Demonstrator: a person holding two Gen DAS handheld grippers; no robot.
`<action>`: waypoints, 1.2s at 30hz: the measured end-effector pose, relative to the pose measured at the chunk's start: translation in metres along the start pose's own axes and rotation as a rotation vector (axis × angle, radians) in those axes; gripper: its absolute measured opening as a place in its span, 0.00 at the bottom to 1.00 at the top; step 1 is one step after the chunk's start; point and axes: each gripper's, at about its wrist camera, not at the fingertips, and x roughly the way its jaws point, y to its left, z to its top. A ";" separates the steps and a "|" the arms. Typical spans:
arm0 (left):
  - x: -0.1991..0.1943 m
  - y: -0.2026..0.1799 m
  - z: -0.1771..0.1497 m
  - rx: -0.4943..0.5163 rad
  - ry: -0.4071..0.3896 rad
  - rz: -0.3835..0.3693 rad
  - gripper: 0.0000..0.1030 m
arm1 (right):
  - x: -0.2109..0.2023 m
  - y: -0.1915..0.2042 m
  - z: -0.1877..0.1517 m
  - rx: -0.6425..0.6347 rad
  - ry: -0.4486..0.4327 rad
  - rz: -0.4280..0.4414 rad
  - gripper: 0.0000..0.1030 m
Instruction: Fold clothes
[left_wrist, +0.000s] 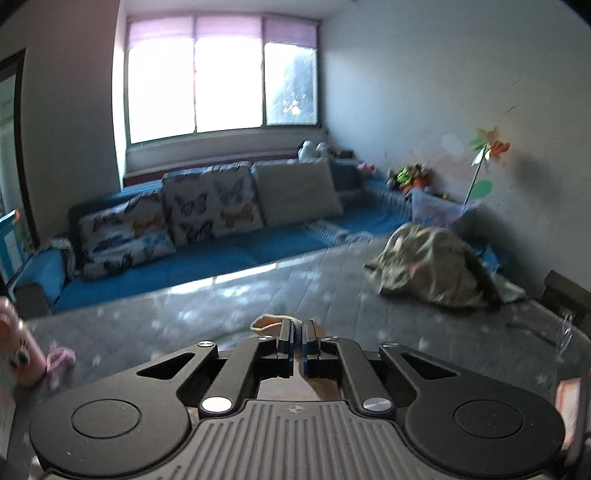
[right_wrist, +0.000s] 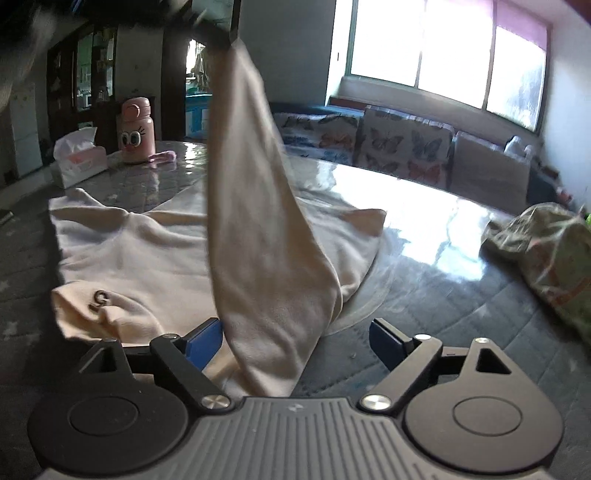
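Right wrist view: the right gripper (right_wrist: 295, 341) stands wide apart, its blue-padded fingers (right_wrist: 205, 343) on either side of a hanging strip of the cream garment (right_wrist: 258, 229) without pinching it. That strip rises steeply toward the upper left, where the left gripper (right_wrist: 218, 37), dark and blurred, appears to hold its top end. The rest of the garment lies spread on the near left part of the table (right_wrist: 424, 266), with a small metal ring (right_wrist: 99, 297) on a fold near the front edge. A crumpled patterned cloth (right_wrist: 550, 251) sits at the table's right edge, well apart from the garment. Toward the far left corner stand a pink bottle (right_wrist: 136, 131) and, just beside it, a tissue box (right_wrist: 79, 160).

Left wrist view: the left gripper (left_wrist: 297, 345) is pinched nearly closed on a scrap of cream fabric (left_wrist: 271, 321). Beyond the table's far edge runs a blue sofa (left_wrist: 229, 254) with butterfly cushions (left_wrist: 210, 206) under a bright window (left_wrist: 221, 85).
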 end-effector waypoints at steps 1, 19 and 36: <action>0.000 -0.003 0.004 0.005 -0.007 -0.008 0.04 | 0.000 0.002 0.000 -0.012 -0.007 -0.010 0.87; -0.006 -0.005 0.007 0.003 -0.024 -0.009 0.04 | 0.001 0.021 -0.015 -0.184 -0.031 -0.297 0.94; 0.006 0.036 -0.067 -0.056 0.145 0.067 0.04 | -0.010 0.008 -0.029 -0.177 0.022 -0.279 1.00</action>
